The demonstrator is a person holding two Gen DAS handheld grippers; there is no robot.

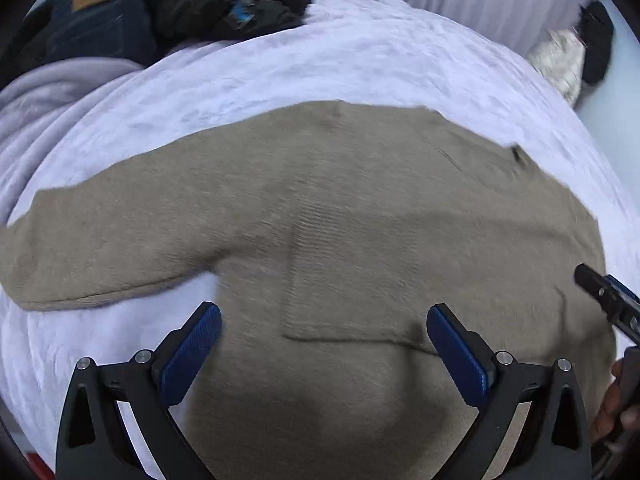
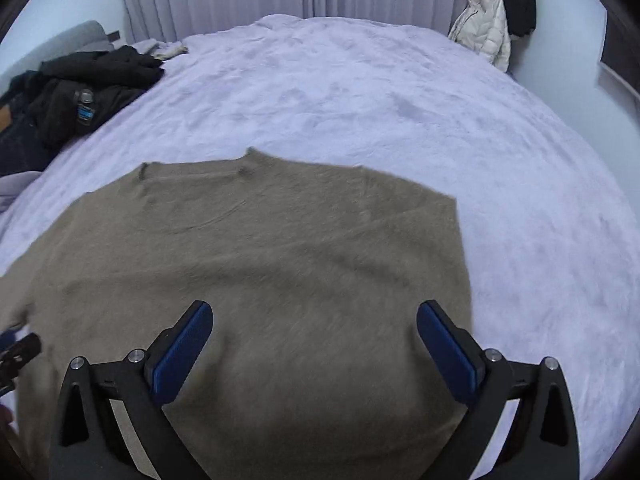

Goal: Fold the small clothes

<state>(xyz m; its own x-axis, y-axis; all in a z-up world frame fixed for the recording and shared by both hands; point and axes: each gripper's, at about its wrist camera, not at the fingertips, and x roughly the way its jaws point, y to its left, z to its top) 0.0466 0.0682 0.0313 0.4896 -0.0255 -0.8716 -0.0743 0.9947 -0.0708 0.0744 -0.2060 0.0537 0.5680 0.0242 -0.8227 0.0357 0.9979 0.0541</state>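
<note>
Lying flat on the bed (image 2: 360,92), the sweater (image 2: 280,248) has one sleeve (image 1: 296,264) folded across its middle. The left claw (image 1: 324,338) and right claw (image 2: 314,332) hang over it, both spread wide and empty, likely ready for the next fold.

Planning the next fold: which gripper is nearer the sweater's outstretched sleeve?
Left. The left gripper hovers open beside the sleeve at the underarm; the right gripper is open over the sweater's opposite side.

The tan sweater (image 1: 360,220) runs off the lower frame edge behind gripper hardware, its left sleeve cropped, while the dark clothes pile (image 2: 80,92) blurs into shadow.
</note>
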